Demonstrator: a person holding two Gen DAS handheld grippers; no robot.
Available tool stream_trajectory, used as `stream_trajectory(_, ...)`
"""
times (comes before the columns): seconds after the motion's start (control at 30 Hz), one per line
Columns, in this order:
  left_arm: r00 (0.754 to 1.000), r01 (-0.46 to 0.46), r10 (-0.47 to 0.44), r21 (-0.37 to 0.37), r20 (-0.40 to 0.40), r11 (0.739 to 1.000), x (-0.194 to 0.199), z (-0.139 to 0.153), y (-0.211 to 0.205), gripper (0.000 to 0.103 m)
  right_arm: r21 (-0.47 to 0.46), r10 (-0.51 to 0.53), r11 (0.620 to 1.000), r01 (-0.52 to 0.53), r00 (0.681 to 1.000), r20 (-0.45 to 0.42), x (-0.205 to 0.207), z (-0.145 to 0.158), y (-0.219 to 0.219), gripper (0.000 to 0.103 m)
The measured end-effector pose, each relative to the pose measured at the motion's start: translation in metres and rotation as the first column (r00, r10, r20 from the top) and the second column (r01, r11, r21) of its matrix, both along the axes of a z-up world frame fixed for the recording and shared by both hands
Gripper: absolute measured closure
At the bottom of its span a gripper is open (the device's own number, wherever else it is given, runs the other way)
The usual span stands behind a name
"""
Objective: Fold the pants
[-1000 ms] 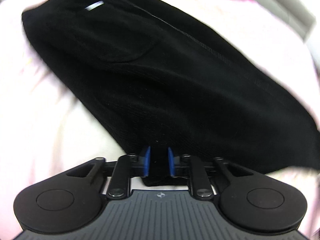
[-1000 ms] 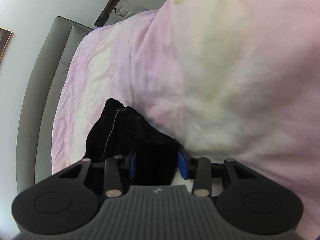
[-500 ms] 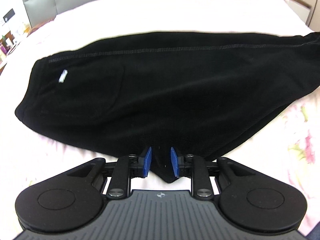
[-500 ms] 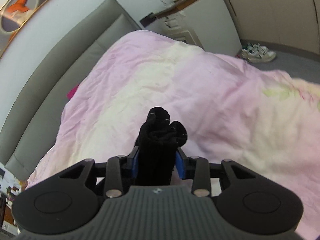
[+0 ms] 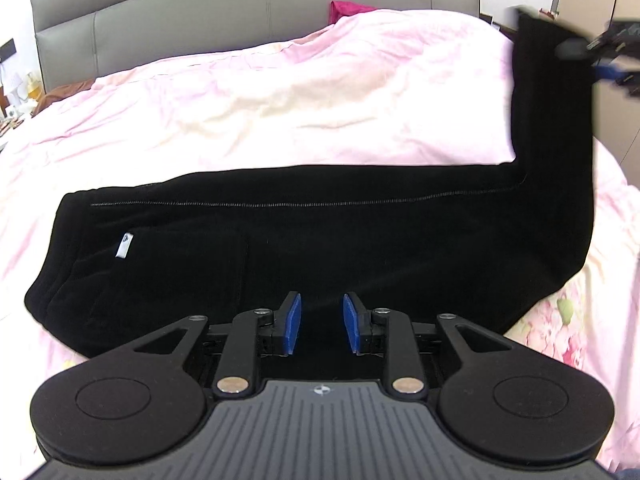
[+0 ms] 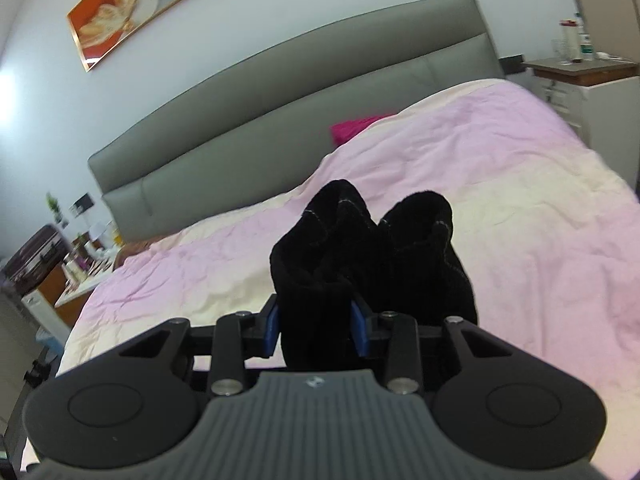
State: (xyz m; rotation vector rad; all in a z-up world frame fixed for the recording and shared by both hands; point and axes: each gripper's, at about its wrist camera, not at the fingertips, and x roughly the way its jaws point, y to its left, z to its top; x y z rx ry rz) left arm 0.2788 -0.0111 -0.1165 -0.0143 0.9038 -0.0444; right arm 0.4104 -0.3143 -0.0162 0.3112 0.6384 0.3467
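Observation:
Black pants (image 5: 320, 248) lie folded lengthwise across the pink bed cover (image 5: 280, 100), waistband with a white label (image 5: 125, 245) at the left. My left gripper (image 5: 321, 322) hovers over their near edge. Its jaws are opening, and the blue pads stand apart without pressing on the cloth below. The leg end rises steeply at the right, where my blurred right gripper (image 5: 600, 60) holds it in the air. In the right wrist view that gripper (image 6: 316, 330) is shut on the bunched black cuffs (image 6: 360, 240), which stick up past its fingers.
A grey padded headboard (image 5: 200, 8) runs along the far side of the bed, with a magenta cloth (image 5: 348, 10) by it. A white nightstand (image 6: 592, 80) with bottles stands at the right. A cluttered side table (image 6: 72, 276) stands at the left.
My left gripper has let go of the pants' near edge, opened and risen. My right gripper has swung up and across with the leg ends, lifting that part of the pants off the bed.

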Motion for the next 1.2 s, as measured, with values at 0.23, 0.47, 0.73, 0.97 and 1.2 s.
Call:
stream_trajectory(0.23, 0.999, -0.019, 0.016, -0.087, -0.03, 0.996, 0.026, -0.002, 0.025, 0.072, -0.195, 0.239, 0.945, -0.263, 0.961, -0.139, -0.02, -0.11, 0.144, 0.071)
stream_trajectory(0.47, 0.998, -0.036, 0.027, -0.168, -0.055, 0.985, 0.04, -0.022, 0.054, 0.067, -0.274, 0.341, 0.864, -0.423, 0.891, -0.3, -0.033, -0.186, 0.183, 0.051)
stream_trajectory(0.73, 0.995, -0.061, 0.037, -0.262, -0.096, 0.963, 0.041, -0.047, 0.062, 0.067, -0.251, 0.255, 0.906, -0.341, 0.913, -0.318, -0.001, -0.16, 0.184, 0.041)
stream_trajectory(0.97, 0.995, -0.026, -0.003, -0.285, -0.102, 0.958, 0.029, -0.047, 0.077, 0.065, -0.24, 0.174, 0.919, -0.312, 0.869, -0.463, 0.02, -0.208, 0.206, 0.067)
stream_trajectory(1.2, 0.997, -0.054, 0.018, -0.485, -0.078, 0.873, 0.049, -0.05, 0.083, 0.044, -0.062, 0.278, 0.94, -0.336, 0.856, -0.436, -0.001, -0.178, 0.19, 0.086)
